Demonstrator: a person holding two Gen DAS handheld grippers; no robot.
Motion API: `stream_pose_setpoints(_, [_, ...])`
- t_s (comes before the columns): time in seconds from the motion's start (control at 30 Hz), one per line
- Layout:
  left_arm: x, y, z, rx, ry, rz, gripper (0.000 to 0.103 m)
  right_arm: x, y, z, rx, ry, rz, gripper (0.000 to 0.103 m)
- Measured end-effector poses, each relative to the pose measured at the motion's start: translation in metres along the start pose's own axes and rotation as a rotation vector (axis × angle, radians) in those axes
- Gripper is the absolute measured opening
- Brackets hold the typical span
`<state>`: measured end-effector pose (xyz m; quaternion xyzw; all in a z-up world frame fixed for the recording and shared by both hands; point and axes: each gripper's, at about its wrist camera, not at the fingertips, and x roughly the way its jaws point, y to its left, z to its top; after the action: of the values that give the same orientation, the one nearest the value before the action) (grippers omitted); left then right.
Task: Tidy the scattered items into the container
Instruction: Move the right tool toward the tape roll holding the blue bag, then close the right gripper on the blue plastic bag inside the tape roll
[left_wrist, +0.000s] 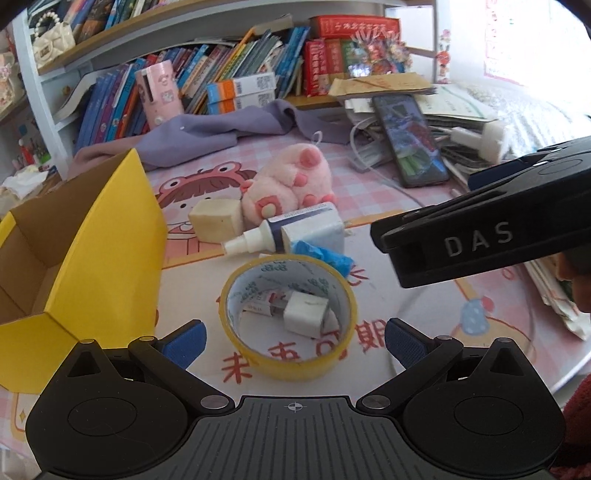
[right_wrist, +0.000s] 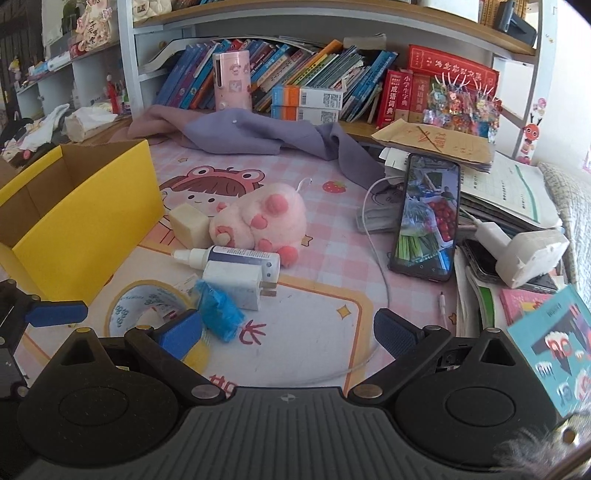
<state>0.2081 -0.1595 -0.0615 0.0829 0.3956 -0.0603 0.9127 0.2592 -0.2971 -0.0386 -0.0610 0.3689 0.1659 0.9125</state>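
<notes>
Tape roll (right_wrist: 155, 306) half-hidden behind right hand-held gripper (right_wrist: 288, 332)

I am viewing the left gripper (left_wrist: 294, 341): matte black linkage arms with silver rivets, a ribbed grey centre plate bearing a crosshair mark, and blue textured fingertip pads (left_wrist: 187, 341). The right gripper (right_wrist: 284, 332) is showing matching construction, its side carrying white "DAS" lettering.

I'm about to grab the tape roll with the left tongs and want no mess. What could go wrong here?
The tape roll rings a small white block; lifting may leave it behind or drag it. The yellow box wall stands close on the left, so a swing could knock it. The spray bottle lies just behind and may roll.
</notes>
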Motion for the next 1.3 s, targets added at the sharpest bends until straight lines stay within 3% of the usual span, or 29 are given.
stream_pose_setpoints(0.27, [0.024,0.003,0.004,-0.044,0.051,0.012,0.103,0.022,-0.007,0.005,-0.026,0.038,0.06,0.1])
stream_pose_setpoints(0.47, [0.033,-0.001,0.008,-0.032,0.042,0.028,0.102,0.027,-0.01,0.007,-0.044,0.049,0.089,0.08])
stream_pose_setpoints(0.53, [0.034,0.001,0.009,-0.046,0.051,0.022,0.091,0.028,-0.011,0.008,-0.045,0.052,0.098,0.073])
stream_pose_setpoints(0.7, [0.03,0.011,0.009,-0.107,0.065,0.001,0.091,0.031,-0.011,0.009,-0.04,0.072,0.126,0.06])
stream_pose_setpoints(1.3, [-0.012,0.028,-0.004,-0.185,0.028,0.046,0.09,0.074,0.016,0.013,-0.076,0.22,0.251,0.049])
